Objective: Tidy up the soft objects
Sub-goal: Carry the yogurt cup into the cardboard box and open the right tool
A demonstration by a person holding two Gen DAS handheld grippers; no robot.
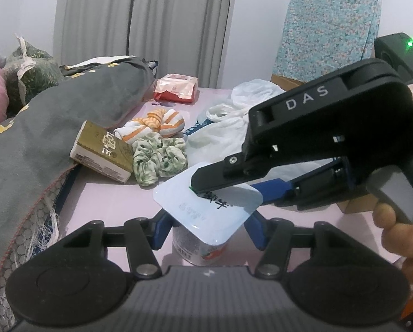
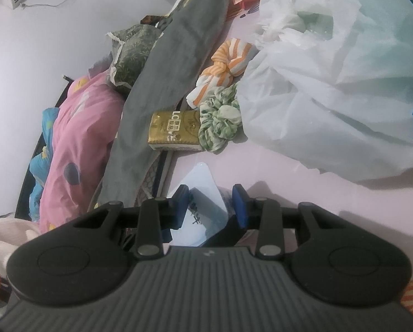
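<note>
So we clamp the yogurt cup (image 1: pixel 199 244) in our left gripper (image 1: pixel 203 229) to steady it while our right gripper (image 1: pixel 228 186) pinches its foil lid (image 1: pixel 206 207).

Both grippers are black with blue pads (image 2: pixel 182 207) and ribbed grey bodies; the right gripper (image 1: pixel 228 185) is marked "DAS".
</note>
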